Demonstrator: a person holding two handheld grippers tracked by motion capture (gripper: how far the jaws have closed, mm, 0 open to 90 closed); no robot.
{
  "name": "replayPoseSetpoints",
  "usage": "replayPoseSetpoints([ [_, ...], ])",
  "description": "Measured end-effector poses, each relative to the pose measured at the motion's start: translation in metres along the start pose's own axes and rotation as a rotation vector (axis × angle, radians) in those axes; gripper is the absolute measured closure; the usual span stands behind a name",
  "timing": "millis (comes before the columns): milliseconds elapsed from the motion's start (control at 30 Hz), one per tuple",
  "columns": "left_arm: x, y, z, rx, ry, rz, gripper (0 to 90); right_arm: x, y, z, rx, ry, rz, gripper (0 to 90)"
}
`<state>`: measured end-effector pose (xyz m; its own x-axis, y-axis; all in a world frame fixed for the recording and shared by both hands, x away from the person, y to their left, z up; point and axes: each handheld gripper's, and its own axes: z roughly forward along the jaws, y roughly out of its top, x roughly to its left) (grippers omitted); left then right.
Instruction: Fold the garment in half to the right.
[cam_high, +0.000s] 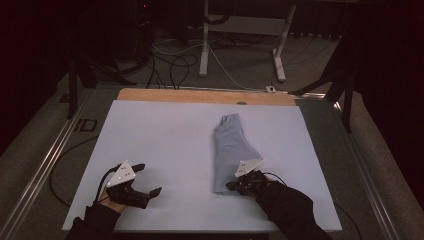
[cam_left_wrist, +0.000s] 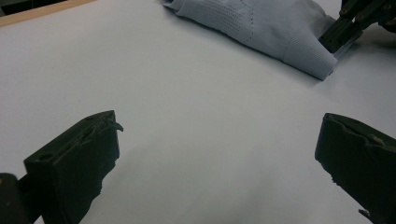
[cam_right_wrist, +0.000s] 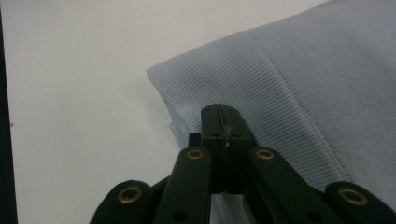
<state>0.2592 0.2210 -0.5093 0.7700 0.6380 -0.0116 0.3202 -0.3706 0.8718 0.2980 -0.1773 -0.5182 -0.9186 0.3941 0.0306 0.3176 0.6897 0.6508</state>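
A pale blue knitted garment (cam_high: 230, 150) (cam_left_wrist: 261, 28) (cam_right_wrist: 317, 79) lies folded lengthwise right of centre on the white sheet (cam_high: 165, 135). Its ribbed hem points toward the near edge. My right gripper (cam_high: 231, 186) (cam_right_wrist: 223, 114) is at that near hem, jaws pressed together and shut on the ribbed edge. The left gripper view catches it too, the right gripper (cam_left_wrist: 345, 28) touching the hem's corner. Over bare sheet at the near left, my left gripper (cam_high: 150, 178) (cam_left_wrist: 217, 154) stands open with nothing between its jaws, well apart from the garment.
The sheet covers a table with a wooden strip (cam_high: 200, 95) along its far edge. Beyond it stand white desk legs (cam_high: 204, 45) among loose cables on the floor. A metal rail (cam_high: 45, 165) runs along the left side, and dark stands (cam_high: 345, 85) rise at both far corners.
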Motion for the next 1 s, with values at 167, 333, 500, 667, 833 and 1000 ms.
replayPoseSetpoints([
  [167, 0.0, 0.0, 0.0, -0.001, -0.003, -0.001, 0.7, 0.006, -0.002, -0.001, 0.004, 0.014, 0.001, 90.0],
  [333, 0.0, 0.0, 0.0, 0.001, -0.003, -0.001, 0.7, 0.012, -0.008, 0.005, 0.039, 0.045, -0.035, 90.0],
  [500, -0.001, 0.0, 0.0, 0.003, -0.004, 0.0, 0.7, 0.01, -0.007, 0.005, 0.037, 0.062, -0.004, 90.0],
  [667, 0.0, 0.0, 0.0, 0.0, -0.003, 0.001, 0.7, 0.009, -0.008, 0.003, 0.014, 0.085, 0.004, 90.0],
  [833, 0.0, 0.0, -0.001, -0.001, 0.0, -0.001, 0.7, 0.007, 0.002, -0.022, -0.084, 0.064, 0.0, 90.0],
  [1000, 0.0, 0.0, -0.001, 0.001, 0.0, 0.001, 0.7, 0.0, 0.003, -0.033, -0.131, 0.024, 0.019, 83.0],
])
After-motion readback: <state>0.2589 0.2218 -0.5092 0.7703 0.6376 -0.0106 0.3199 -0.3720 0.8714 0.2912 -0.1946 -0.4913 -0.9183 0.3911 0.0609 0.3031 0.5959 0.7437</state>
